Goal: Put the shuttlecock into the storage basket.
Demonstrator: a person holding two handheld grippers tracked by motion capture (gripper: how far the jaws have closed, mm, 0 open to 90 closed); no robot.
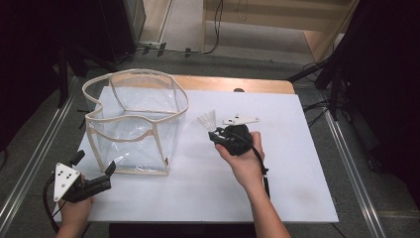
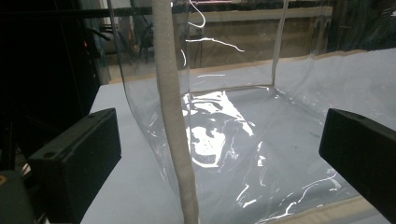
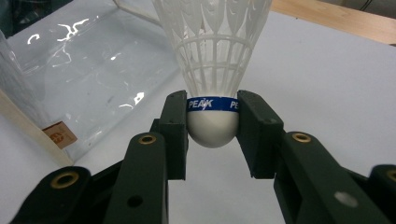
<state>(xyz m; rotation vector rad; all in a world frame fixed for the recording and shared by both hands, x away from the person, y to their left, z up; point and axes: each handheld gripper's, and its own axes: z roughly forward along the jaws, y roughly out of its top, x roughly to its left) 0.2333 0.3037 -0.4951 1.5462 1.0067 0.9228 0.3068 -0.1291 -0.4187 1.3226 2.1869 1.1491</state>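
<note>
- Nearest me, at the bottom of the high view, a white sheet covered the table, its near edge running across the lower frame; a strip of bare wood showed at the far edge, and grey floor with cables lay beyond, in the upper frame.
- My left gripper sat at the lower left of the high view, jaws wide apart and empty; in the left gripper view, the cloth-trimmed corner of the clear bag stood between them, touching neither.
- My right gripper was partly closed, its two pads clamped on the rounded white cork of the shuttlecock at the blue band, skirt pointing away from me.
- In the high view the shuttlecock was at centre frame, just right of the bag and above the sheet.
- The bag stood upright at the upper left, mouth open, rim sagging.
- Open sheet lay to the right and below my right hand.
</note>
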